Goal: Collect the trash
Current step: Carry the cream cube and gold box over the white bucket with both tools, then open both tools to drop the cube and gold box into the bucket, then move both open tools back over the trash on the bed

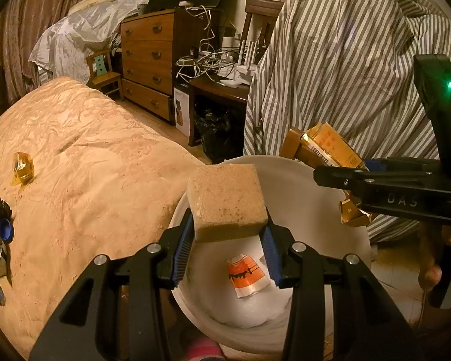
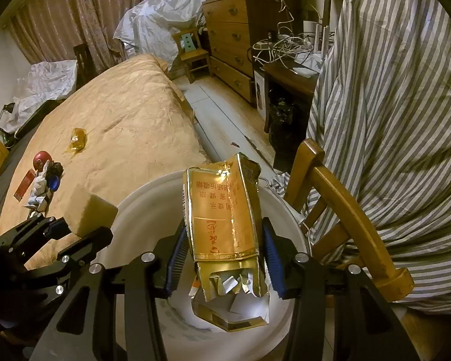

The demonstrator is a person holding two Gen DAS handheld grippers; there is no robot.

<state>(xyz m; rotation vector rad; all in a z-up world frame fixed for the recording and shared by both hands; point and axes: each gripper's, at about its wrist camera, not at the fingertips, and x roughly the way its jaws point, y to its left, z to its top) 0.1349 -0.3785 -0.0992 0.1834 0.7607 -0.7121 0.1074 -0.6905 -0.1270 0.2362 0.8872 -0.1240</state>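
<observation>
My left gripper (image 1: 229,242) is shut on a tan sponge block (image 1: 227,200) and holds it over the white bin (image 1: 330,234). An orange and white wrapper (image 1: 247,273) lies inside the bin. My right gripper (image 2: 224,258) is shut on a torn gold cigarette pack (image 2: 222,210) above the same bin (image 2: 141,207); it shows in the left wrist view (image 1: 357,191) over the bin's right rim. On the bed lie a clear yellow wrapper (image 2: 76,140) and a pile of scraps with a blue cap (image 2: 45,180).
A wooden chair (image 2: 342,198) draped with a striped cloth (image 2: 400,120) stands right of the bin. A dresser (image 2: 234,39), a cluttered side table (image 2: 291,72) and a black bag (image 2: 281,120) stand behind. The bed (image 1: 84,156) lies left.
</observation>
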